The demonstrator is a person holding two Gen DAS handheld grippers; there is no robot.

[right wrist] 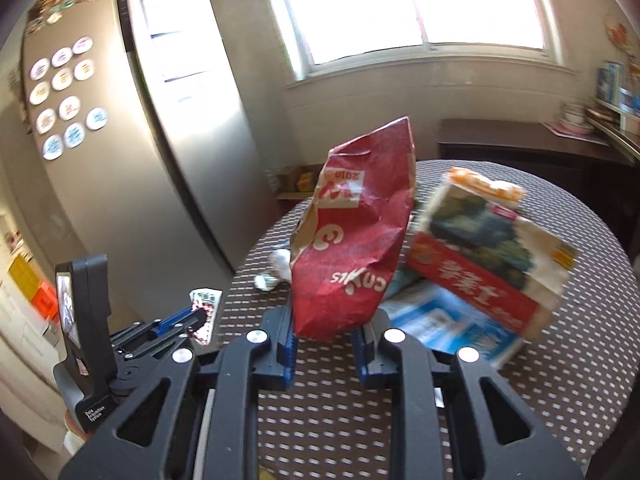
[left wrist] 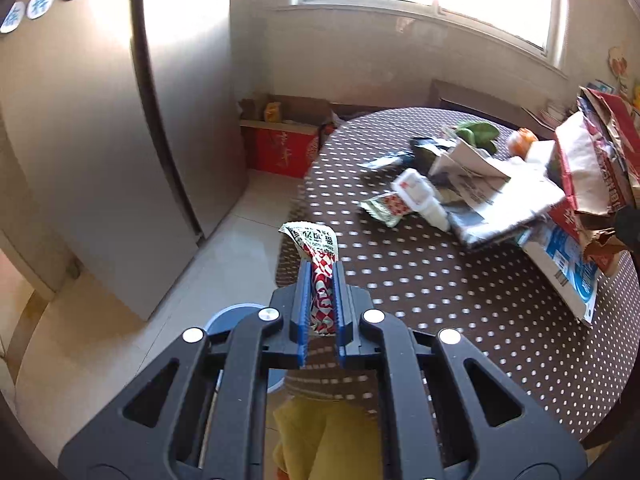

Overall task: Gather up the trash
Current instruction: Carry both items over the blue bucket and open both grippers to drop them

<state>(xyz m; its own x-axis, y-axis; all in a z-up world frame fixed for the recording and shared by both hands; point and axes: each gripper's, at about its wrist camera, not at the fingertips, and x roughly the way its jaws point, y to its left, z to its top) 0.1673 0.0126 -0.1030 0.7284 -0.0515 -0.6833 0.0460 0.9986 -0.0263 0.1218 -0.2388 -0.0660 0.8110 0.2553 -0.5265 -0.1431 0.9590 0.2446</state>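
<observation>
From the left wrist camera, the left gripper (left wrist: 320, 280) has its blue-padded fingers (left wrist: 305, 300) closed tight on a small crumpled red-and-white wrapper (left wrist: 318, 264), whose printed white end sticks up past the fingertips. The wrapper is lifted clear, held over the near edge of the round worktop (left wrist: 460, 288), which wears a brown cloth with white dots. Farther back on the worktop lies a loose heap of trash: a folded newspaper (left wrist: 492, 192), a white plastic bottle (left wrist: 420, 196) lying on its side, a small green sachet (left wrist: 386, 208) just beside the bottle, and a blue-and-white carton (left wrist: 568, 268) under the heap's right end. Something green and something orange sit behind the paper (too blurred to name). A tall refrigerator (left wrist: 100, 140) stands at the left, with a red cardboard box (left wrist: 280, 148) on the floor between it and the worktop.

From the right wrist camera, the right gripper (right wrist: 326, 344) holds a crumpled red paper bag (right wrist: 356, 240) by its lower end; the fingers (right wrist: 289, 344) press on it from both sides and the bag stands upright above them, off the worktop (right wrist: 520, 400). Just behind and right of the bag, a red-and-white food package (right wrist: 488, 264) leans on the blue-and-white carton (right wrist: 452, 320). At the lower left the left gripper (right wrist: 202, 312) shows from the side, the small wrapper (right wrist: 204, 300) pinched at its tip beyond the worktop's edge. Round magnets (right wrist: 68, 104) dot the refrigerator (right wrist: 180, 160) door.
</observation>
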